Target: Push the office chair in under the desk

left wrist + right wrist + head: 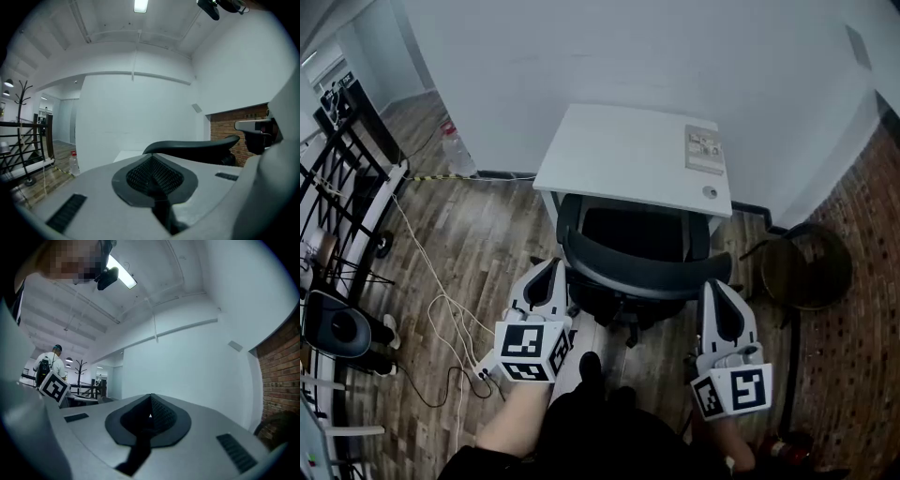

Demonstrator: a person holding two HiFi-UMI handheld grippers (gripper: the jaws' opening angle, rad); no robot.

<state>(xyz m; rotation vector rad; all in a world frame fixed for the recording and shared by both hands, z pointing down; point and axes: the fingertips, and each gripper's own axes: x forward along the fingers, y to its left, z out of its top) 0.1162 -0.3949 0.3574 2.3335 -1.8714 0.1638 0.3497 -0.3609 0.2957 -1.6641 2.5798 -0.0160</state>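
Both closed and empty — left gripper (pixel 550 272), right gripper (pixel 713 291) — flanking the chair (pixel 630 270), back crosswise, equally near, desk (pixel 619 150) dead ahead.

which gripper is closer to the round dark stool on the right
Right. The right gripper sits just left of the round dark stool; the left gripper is across the office chair from it.

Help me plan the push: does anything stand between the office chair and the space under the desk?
Nothing visible does. The office chair already sits partly under the white desk. The round stool stands off to its right, the floor cables to its left, both outside the path. The floor under the desktop is hidden.
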